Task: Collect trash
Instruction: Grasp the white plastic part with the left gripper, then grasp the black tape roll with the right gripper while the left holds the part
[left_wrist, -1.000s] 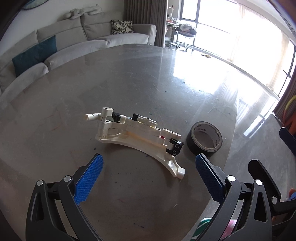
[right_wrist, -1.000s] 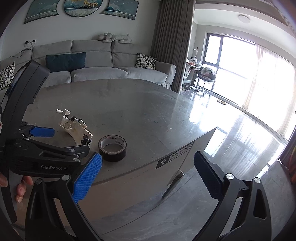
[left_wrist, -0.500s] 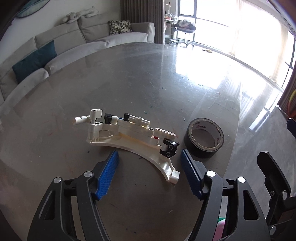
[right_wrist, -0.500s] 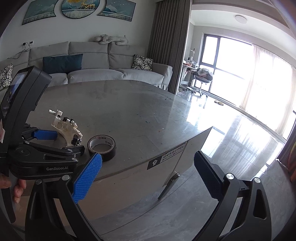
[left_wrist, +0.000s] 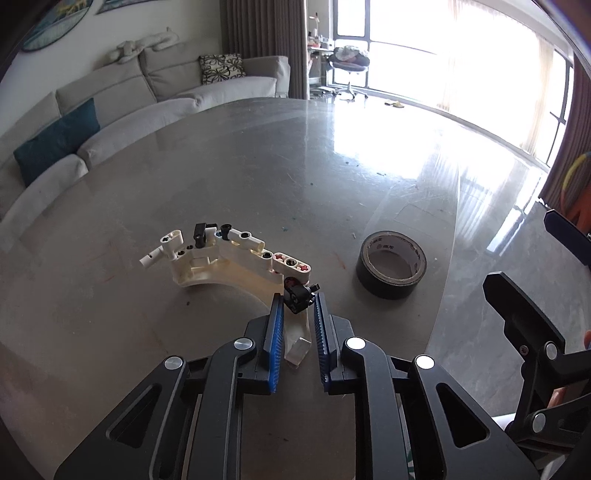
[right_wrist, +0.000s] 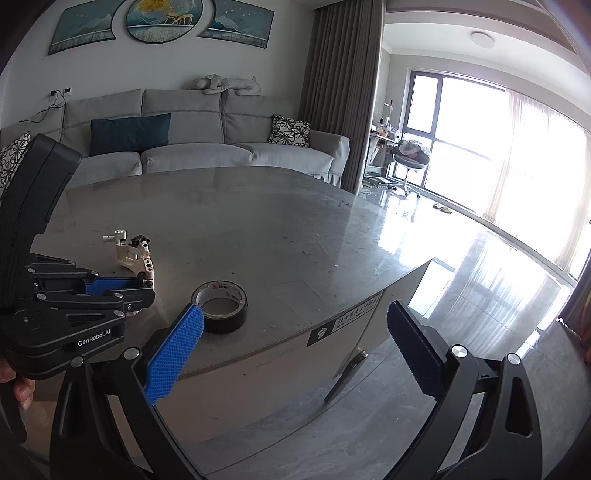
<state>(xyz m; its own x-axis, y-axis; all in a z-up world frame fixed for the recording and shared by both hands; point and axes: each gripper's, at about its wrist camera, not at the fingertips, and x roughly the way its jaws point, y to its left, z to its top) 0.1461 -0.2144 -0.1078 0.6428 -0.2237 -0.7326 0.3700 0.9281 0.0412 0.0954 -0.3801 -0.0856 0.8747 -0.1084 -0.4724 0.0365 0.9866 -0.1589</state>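
Left gripper (left_wrist: 298, 310) fingers, spread a second ago, now pinch the toy-brick arc (left_wrist: 236, 264); lift is next. Right gripper (right_wrist: 295, 347) fingers spread, idle.

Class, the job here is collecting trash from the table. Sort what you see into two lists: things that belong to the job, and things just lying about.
Belongs to the job:
- toy piece, gripped at its near end
- left tongs, shut on it
- tape roll, possibly next
- right tongs, open, waiting

Just lying about:
- table
- sofa
- cushions
- office chair
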